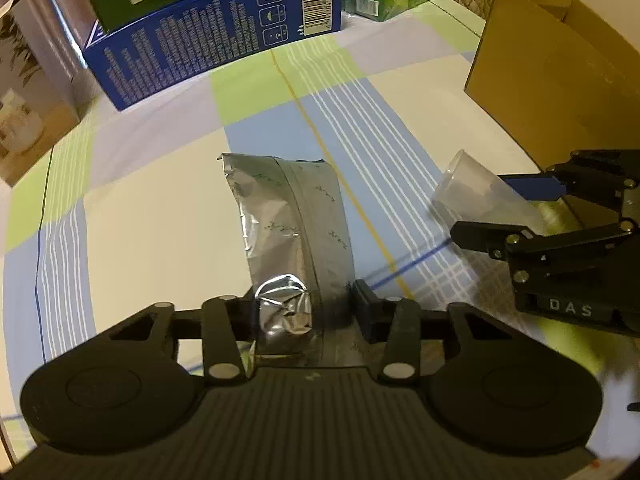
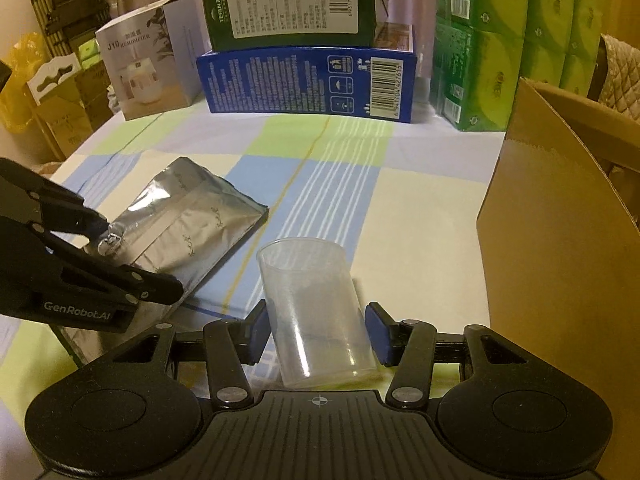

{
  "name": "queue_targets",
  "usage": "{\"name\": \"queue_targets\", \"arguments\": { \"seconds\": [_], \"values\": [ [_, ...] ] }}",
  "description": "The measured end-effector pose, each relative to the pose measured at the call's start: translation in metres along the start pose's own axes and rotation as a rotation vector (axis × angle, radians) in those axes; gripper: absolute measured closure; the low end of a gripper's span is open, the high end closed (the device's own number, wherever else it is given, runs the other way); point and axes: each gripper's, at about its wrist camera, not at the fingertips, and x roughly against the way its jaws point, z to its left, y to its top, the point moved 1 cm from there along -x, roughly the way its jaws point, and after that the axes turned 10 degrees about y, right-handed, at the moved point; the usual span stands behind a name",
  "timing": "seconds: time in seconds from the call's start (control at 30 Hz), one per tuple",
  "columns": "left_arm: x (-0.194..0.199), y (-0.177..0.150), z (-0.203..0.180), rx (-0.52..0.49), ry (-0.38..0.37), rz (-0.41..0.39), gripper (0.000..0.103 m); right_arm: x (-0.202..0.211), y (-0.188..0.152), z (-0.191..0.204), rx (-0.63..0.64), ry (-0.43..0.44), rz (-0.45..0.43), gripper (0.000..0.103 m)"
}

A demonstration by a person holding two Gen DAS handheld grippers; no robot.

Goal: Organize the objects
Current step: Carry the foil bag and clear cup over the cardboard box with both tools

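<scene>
A silver foil pouch [image 1: 292,220] lies lengthwise ahead of my left gripper [image 1: 310,314], which is shut on the pouch's near end. In the right wrist view the same pouch [image 2: 188,232] slants across the checked tablecloth [image 2: 328,184], with the left gripper [image 2: 132,252] clamped on its crumpled end. A clear plastic cup [image 2: 316,312] sits between the blue pads [image 2: 378,334] of my right gripper [image 2: 318,332], mouth pointing away. From the left wrist view the cup [image 1: 476,196] hangs tilted above the cloth in the right gripper [image 1: 492,210].
An open cardboard box [image 2: 560,240] stands at the right. At the back are a blue carton [image 2: 308,84] with a dark green box [image 2: 288,0] on top, green tissue packs [image 2: 500,48] and a humidifier box [image 2: 148,60].
</scene>
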Motion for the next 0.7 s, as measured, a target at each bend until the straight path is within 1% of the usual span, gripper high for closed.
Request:
{"name": "queue_targets", "arguments": {
  "seconds": [0.07,0.33,0.57,0.7],
  "values": [
    [0.006,-0.006,0.001,0.017,-0.006,-0.006,0.07,0.004,-0.001,0.001,-0.011,0.009,-0.001,0.055],
    [0.034,-0.039,-0.004,0.088,-0.023,-0.003,0.073,0.031,-0.019,0.016,-0.03,0.039,-0.001,0.055],
    [0.069,-0.061,-0.015,0.126,-0.038,-0.003,0.074,0.065,-0.054,0.038,-0.054,0.058,0.004,0.055],
    [0.098,-0.073,-0.025,0.156,-0.045,-0.018,0.074,0.088,-0.071,0.051,-0.054,0.066,-0.01,0.055]
  ]
}}
